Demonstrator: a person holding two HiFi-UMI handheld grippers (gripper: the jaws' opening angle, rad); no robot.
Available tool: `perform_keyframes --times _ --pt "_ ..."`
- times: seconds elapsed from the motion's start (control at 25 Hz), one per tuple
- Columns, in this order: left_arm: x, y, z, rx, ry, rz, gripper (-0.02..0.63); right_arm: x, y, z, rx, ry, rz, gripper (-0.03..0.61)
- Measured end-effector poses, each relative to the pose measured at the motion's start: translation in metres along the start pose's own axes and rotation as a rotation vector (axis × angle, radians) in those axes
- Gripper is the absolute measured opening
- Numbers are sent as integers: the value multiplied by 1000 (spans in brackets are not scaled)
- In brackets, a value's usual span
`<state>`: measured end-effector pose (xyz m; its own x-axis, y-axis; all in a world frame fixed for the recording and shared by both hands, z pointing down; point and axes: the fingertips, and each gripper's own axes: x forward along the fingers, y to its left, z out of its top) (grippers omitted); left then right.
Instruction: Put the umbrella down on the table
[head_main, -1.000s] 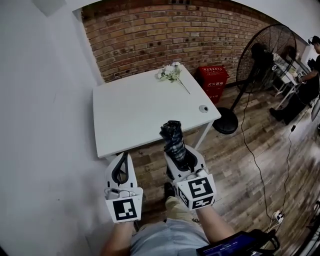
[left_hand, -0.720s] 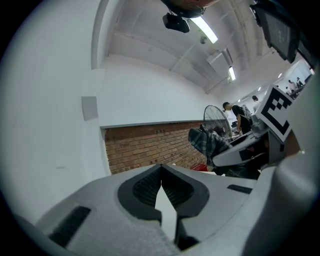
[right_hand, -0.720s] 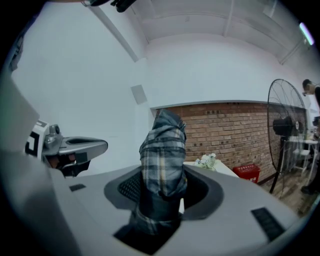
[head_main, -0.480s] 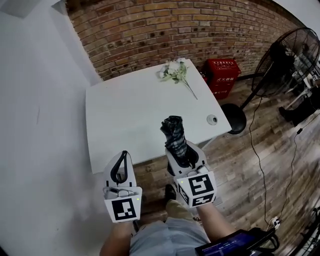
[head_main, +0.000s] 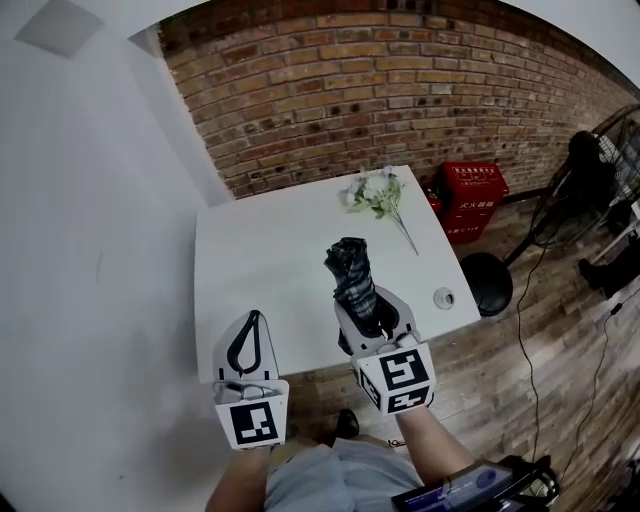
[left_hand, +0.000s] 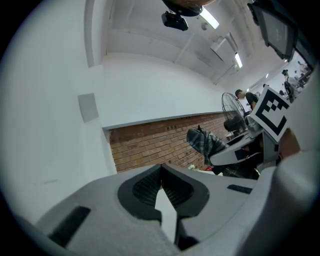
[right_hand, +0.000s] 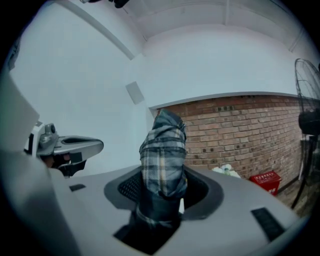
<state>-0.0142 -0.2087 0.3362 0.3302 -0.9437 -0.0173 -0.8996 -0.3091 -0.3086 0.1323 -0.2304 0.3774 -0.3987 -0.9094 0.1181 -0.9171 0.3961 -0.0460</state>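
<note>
Brick wall (head_main: 400, 90) backs a white table (head_main: 260, 250) in the head view. A folded plaid umbrella (head_main: 352, 275) pokes forward out of the right gripper (head_main: 368, 305), whose jaws are clamped on its lower part. It is held in the air over the table's near edge and does not lie on the top. Its handle end is buried between the jaws, so that end cannot be made out.

The left gripper (head_main: 250, 325) sits level beside it, a little nearer the person, just short of the table's edge. Its jaws are closed tip to tip with nothing between them. Both forearms reach in from the bottom of the view, side by side.

A spray of white flowers (head_main: 378, 192) lies at the table's far right corner, and a small round object (head_main: 443, 297), too small to identify, sits near the right edge. A red crate (head_main: 475, 190) stands against the bricks. A standing fan (head_main: 600, 170) is cut off by the right rim.
</note>
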Motion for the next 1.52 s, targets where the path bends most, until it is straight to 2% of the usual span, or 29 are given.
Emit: perform_keyframes --times 0.32,0.68,1.08,1.52 --pt "10 47 23 20 -72 106 8 37 18 46 -58 -72 75 198" --pt "29 89 13 -21 -54 128 8 77 36 64 -94 -55 92 198" --pt "49 116 -14 -51 -30 113 8 109 50 49 -106 -2 91 198" --pt "66 120 -47 -72 32 78 8 131 49 11 -86 90 84 198"
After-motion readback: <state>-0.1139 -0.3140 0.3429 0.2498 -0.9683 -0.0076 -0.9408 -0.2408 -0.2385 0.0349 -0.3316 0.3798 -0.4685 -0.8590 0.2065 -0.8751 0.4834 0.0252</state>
